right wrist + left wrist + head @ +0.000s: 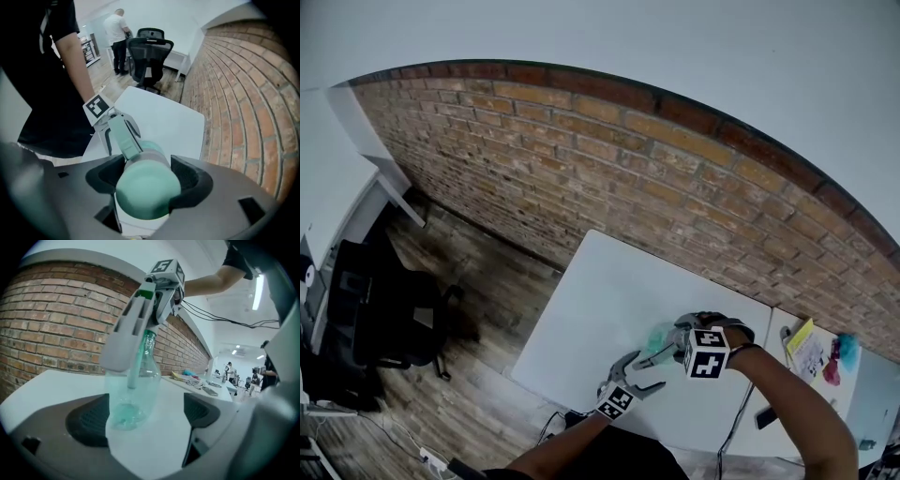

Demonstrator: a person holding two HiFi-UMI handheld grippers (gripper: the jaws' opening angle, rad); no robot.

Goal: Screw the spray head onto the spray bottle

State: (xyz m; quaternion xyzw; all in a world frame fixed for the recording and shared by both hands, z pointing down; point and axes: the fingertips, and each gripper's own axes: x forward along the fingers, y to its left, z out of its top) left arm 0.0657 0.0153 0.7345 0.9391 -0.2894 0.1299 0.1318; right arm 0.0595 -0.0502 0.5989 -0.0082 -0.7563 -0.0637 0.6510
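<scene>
A clear teal spray bottle (132, 394) stands upright on the white table (609, 300) near its front edge. My right gripper (147, 180) points straight down over it, shut on the teal-topped spray head (147, 190) at the bottle's neck. In the left gripper view one grey finger of the right gripper hides most of the spray head. My left gripper (145, 416) is open and nearly level. The bottle's base sits just ahead of its jaws, close to the left pad (89, 420), with a gap on the right. In the head view both grippers meet at the bottle (659, 335).
A brick wall (628, 159) runs behind the table. A second table (872, 394) to the right carries papers and small objects (820, 356). A black office chair (394, 319) stands on the wooden floor at left. A person (117, 37) stands far off.
</scene>
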